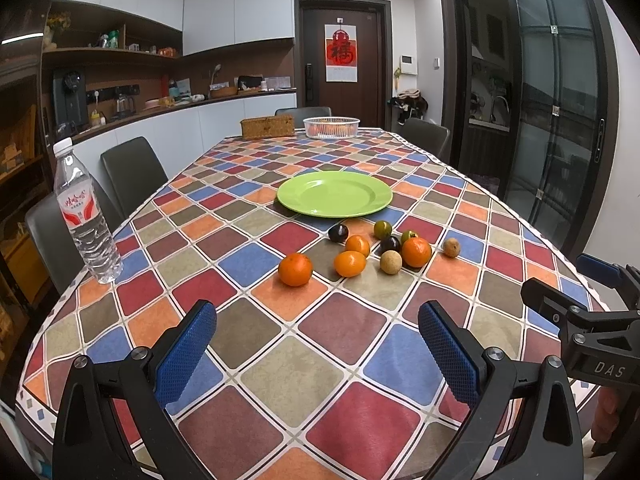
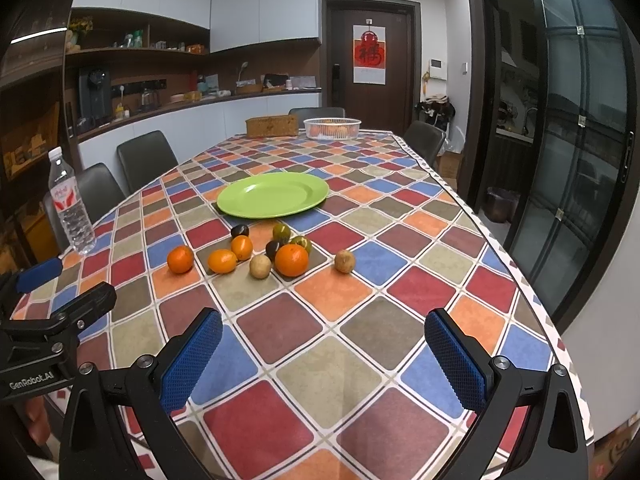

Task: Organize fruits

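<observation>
I see my left gripper (image 1: 316,344) and right gripper (image 2: 323,350) both spread wide, empty; the fruits (image 1: 352,263) sit loose, near the green plate (image 1: 334,193).

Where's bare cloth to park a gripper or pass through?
Free: between both open grippers, left gripper and right gripper, and the fruit cluster; also between green plate and white basket. Crowded: the strip just before the plate.

1. The tabletop (image 1: 352,332) wears a diamond check of red, blue, orange, olive and brown.
2. The plate (image 1: 334,193) is plain lime green.
3. The fruits (image 1: 360,252): bright orange, dark purple, tan, green.
4. Gripper pads (image 2: 191,360) are dotted blue on black arms.
</observation>
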`<move>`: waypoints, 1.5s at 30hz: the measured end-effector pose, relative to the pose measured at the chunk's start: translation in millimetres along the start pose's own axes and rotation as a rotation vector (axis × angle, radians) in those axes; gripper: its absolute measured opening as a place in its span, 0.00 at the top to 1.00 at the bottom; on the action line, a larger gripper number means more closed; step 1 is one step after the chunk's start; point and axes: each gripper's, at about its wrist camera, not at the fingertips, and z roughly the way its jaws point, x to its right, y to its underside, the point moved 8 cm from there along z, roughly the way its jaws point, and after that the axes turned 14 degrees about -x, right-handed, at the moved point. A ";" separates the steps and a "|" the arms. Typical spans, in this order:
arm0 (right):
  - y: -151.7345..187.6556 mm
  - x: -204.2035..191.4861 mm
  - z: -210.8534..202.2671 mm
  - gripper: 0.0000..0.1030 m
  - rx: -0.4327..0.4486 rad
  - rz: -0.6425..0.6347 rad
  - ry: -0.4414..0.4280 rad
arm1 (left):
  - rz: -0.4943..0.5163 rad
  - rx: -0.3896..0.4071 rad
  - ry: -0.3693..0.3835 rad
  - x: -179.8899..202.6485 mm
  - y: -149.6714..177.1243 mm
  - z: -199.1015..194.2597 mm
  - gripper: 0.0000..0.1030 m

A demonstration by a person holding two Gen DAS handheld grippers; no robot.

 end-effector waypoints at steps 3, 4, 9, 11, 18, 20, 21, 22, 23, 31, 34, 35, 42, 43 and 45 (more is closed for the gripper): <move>1.7 -1.6 3.0 0.01 -0.008 -0.004 -0.005 | 0.001 -0.012 0.002 1.9 1.2 3.6 0.00; 2.3 -2.2 4.1 0.01 -0.012 -0.005 -0.007 | 0.001 -0.017 0.004 2.1 1.2 5.2 0.00; 3.8 -4.3 7.4 0.01 -0.020 -0.019 -0.010 | 0.002 -0.041 0.010 3.1 1.3 12.8 0.01; 2.6 -5.5 10.7 0.01 -0.029 -0.027 -0.015 | 0.001 -0.052 0.009 3.4 1.9 16.5 0.03; 3.7 -9.7 25.5 0.01 -0.065 -0.065 -0.021 | 0.040 -0.050 0.004 5.2 -3.1 28.4 0.09; 2.3 -9.8 30.5 0.01 -0.071 -0.074 -0.014 | 0.060 -0.047 0.007 7.5 -6.3 32.3 0.11; 1.4 -9.8 33.8 0.02 -0.073 -0.082 -0.010 | 0.070 -0.045 0.006 8.2 -7.8 33.7 0.12; 0.3 -10.7 35.1 0.02 -0.073 -0.089 -0.005 | 0.078 -0.043 0.005 8.9 -9.2 35.1 0.13; -1.1 -11.3 38.1 0.02 -0.073 -0.100 0.002 | 0.086 -0.041 0.005 9.6 -11.1 36.8 0.14; -12.6 -20.4 56.8 0.15 -0.081 -0.182 0.007 | 0.124 -0.069 0.029 15.5 -25.6 57.3 0.22; -19.3 -23.6 65.1 0.18 -0.086 -0.210 0.003 | 0.128 -0.076 0.039 16.9 -32.1 63.6 0.24; -21.5 -24.6 67.9 0.19 -0.088 -0.219 0.000 | 0.129 -0.077 0.043 17.0 -34.6 65.5 0.26; -34.5 -28.8 89.3 0.27 -0.123 -0.237 -0.062 | 0.147 -0.095 0.068 23.6 -47.9 82.5 0.35; -36.7 -29.3 93.4 0.29 -0.130 -0.241 -0.067 | 0.152 -0.097 0.070 24.7 -49.3 84.7 0.35; -38.8 -29.8 98.8 0.31 -0.137 -0.245 -0.070 | 0.162 -0.103 0.069 26.7 -52.0 90.0 0.37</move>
